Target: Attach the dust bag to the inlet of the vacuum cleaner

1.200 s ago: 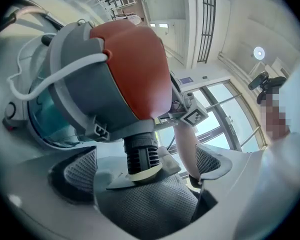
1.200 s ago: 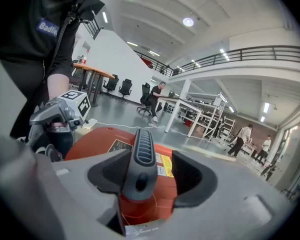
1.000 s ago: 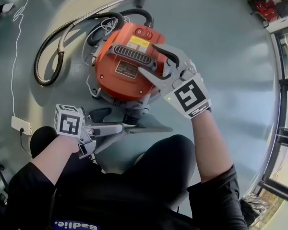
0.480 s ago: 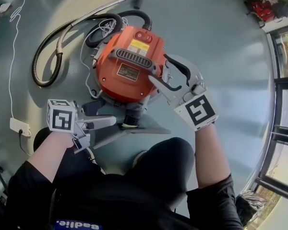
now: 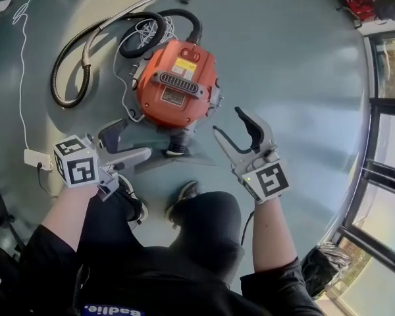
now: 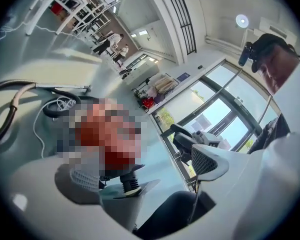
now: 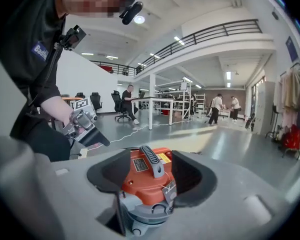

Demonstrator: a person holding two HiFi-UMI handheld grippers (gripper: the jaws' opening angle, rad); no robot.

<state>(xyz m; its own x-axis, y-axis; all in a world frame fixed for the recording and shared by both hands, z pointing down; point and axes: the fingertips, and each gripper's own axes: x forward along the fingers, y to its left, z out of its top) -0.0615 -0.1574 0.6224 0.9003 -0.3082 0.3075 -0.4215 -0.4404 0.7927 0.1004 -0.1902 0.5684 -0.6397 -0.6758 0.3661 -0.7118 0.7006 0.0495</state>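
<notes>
Grey floor holds the vacuum cleaner (image 5: 176, 87) at twelve o'clock. The left gripper (image 5: 135, 139) is closing on nothing and the right gripper (image 5: 229, 122) is spread and empty. If loosely seated, the dust bag (image 6: 146, 186) may slip off.

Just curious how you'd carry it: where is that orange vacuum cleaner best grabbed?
By the grey ribbed handle on the orange top of the vacuum cleaner, coming from above. It is a narrow raised bar, and the cleaner stands upright, so the handle faces up.
</notes>
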